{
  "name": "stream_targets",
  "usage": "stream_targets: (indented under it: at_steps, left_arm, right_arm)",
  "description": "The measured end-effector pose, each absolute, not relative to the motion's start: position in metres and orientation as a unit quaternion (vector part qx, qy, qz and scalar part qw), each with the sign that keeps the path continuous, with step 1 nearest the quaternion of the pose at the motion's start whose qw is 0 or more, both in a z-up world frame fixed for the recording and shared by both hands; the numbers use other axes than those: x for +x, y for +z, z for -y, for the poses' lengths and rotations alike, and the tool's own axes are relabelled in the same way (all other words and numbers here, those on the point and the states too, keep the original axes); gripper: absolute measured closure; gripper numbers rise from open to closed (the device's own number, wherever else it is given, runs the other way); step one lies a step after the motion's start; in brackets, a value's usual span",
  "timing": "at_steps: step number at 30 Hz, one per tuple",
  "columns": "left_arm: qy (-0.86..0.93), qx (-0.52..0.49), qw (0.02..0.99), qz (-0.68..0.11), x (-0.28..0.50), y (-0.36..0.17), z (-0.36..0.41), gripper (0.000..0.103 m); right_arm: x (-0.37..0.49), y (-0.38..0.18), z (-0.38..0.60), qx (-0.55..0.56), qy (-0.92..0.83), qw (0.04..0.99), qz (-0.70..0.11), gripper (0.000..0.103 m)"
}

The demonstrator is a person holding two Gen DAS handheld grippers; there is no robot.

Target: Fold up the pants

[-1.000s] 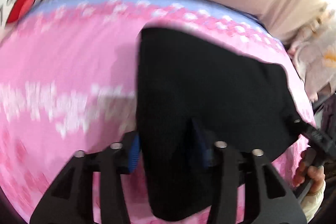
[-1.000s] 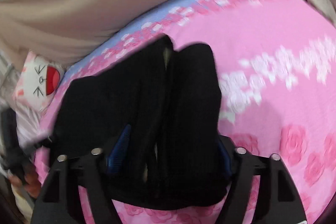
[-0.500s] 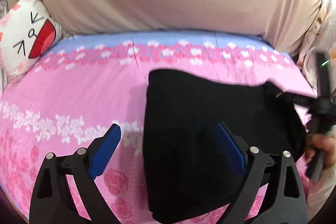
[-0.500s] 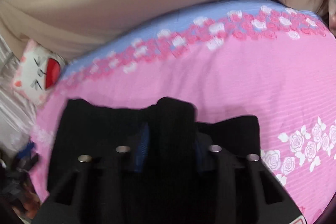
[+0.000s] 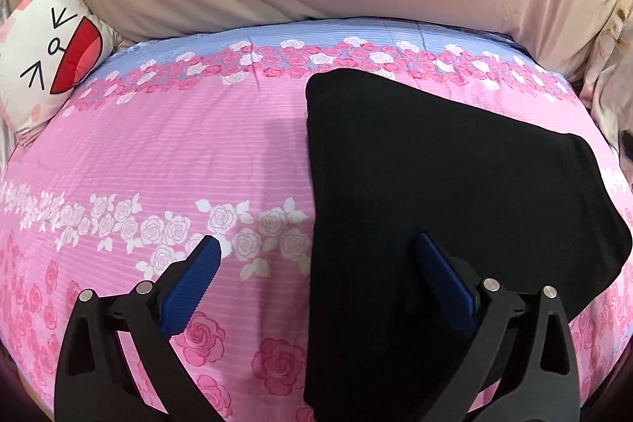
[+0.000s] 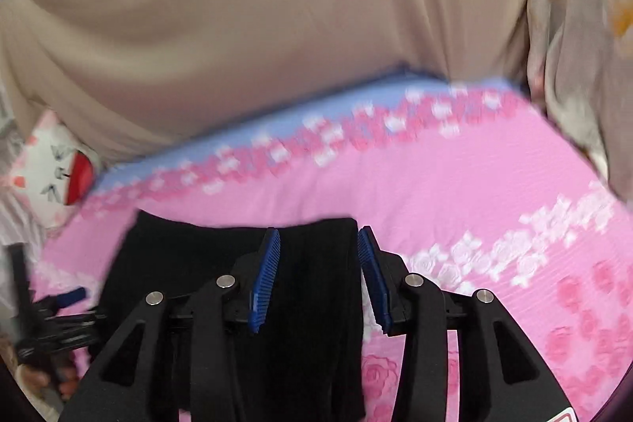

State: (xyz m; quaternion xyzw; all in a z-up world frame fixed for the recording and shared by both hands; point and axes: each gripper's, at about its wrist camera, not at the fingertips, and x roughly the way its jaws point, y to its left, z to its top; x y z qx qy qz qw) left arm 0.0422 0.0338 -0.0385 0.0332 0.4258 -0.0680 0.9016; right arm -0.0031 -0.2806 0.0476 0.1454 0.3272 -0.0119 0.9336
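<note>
Left gripper [image 5: 314, 265]: jaws wide apart, just been opening, nothing clamped; one pad over pants' left edge. Right gripper [image 6: 318, 263]: jaws partly apart, just reopening, straddling pants' right edge without pressing. Folded black pants [image 5: 455, 184] flat on pink floral bedsheet [image 5: 178, 153]

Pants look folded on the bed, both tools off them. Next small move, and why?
Probably back both tools away. The black pants lie flat in a compact fold on the pink bedspread; the left tool is wide open, and the right tool has just been opening, its pads apparently clear of the cloth.
</note>
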Motion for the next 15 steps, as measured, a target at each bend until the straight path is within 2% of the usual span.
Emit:
stream_targets:
  at_steps: [3, 5, 8, 11, 15]
  left_arm:
    - [-0.062, 0.027, 0.901, -0.429, 0.045, -0.044, -0.033, 0.005]
    - [-0.052, 0.030, 0.903, -0.426, 0.044, -0.043, -0.031, 0.005]
    - [-0.049, 0.040, 0.903, -0.425, 0.042, -0.042, -0.028, 0.005]
    - [-0.046, 0.044, 0.903, -0.426, 0.041, -0.041, -0.029, 0.005]
    - [-0.045, 0.034, 0.901, -0.430, 0.042, -0.042, -0.031, 0.005]
  right_arm:
    - [-0.005, 0.046, 0.266, 0.152, 0.038, 0.926, -0.343, 0.065]
    - [0.004, 0.023, 0.254, 0.121, 0.043, 0.918, -0.376, 0.065]
    - [0.020, -0.018, 0.261, 0.122, 0.017, 0.894, -0.431, 0.075]
    - [0.008, 0.003, 0.258, 0.149, 0.029, 0.901, -0.407, 0.071]
    - [-0.003, 0.021, 0.220, 0.082, 0.051, 0.911, -0.400, 0.071]
